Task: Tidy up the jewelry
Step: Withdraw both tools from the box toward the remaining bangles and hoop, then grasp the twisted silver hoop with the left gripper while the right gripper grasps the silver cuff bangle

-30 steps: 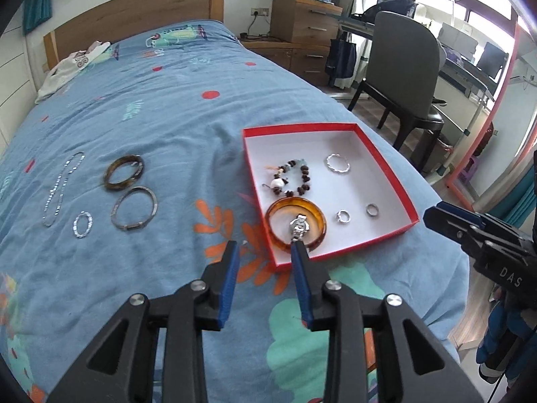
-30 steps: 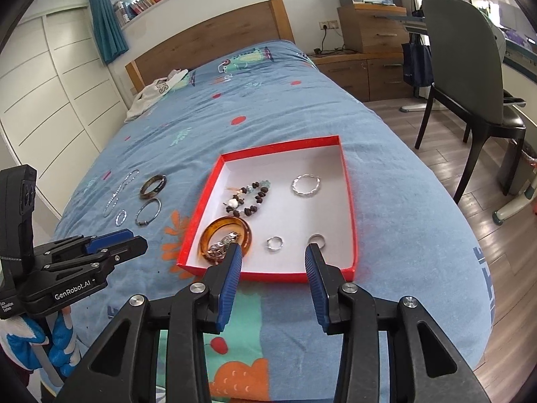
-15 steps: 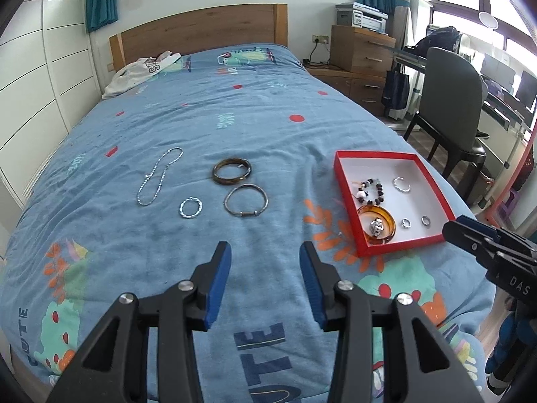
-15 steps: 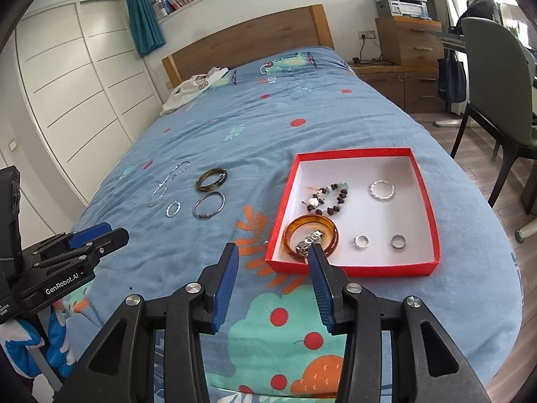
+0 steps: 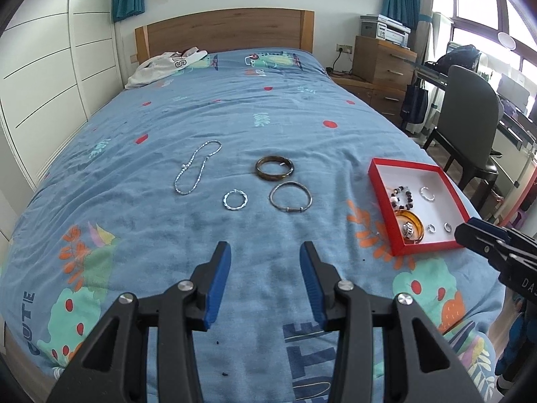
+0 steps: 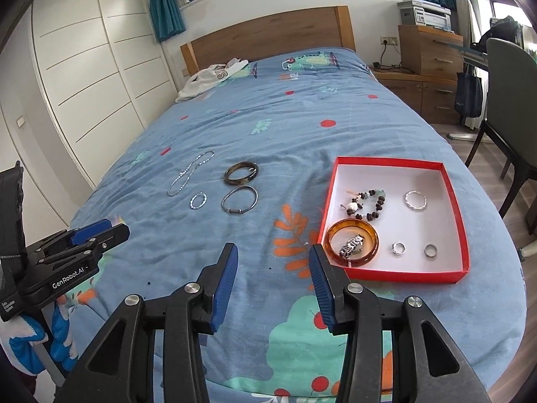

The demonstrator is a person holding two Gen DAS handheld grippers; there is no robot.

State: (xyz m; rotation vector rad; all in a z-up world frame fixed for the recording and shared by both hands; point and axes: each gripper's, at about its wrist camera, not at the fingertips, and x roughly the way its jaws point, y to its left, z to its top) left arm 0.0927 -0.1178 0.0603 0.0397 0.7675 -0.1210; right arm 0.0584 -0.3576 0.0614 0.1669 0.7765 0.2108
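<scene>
A red box (image 6: 396, 273) with a white floor lies on the right of the bed. It holds an amber bangle (image 6: 352, 242) in the near left corner with a silver watch-like piece (image 6: 350, 245) inside it, a beaded bracelet (image 6: 367, 205) beyond, and three silver rings. Left of the box, on the blue cover, lie a dark bangle (image 6: 241, 173), a silver bangle (image 6: 239, 200), a small twisted silver ring (image 6: 198, 200) and a silver chain (image 6: 189, 173).

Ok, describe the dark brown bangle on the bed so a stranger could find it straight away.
Start at the red box on the blue bedspread and look left, to four loose pieces lying on the cover. The dark brown bangle lies farthest toward the headboard, just above the thin silver bangle. It is the only thick, dark, mottled ring there; the others are slim silver.
</scene>
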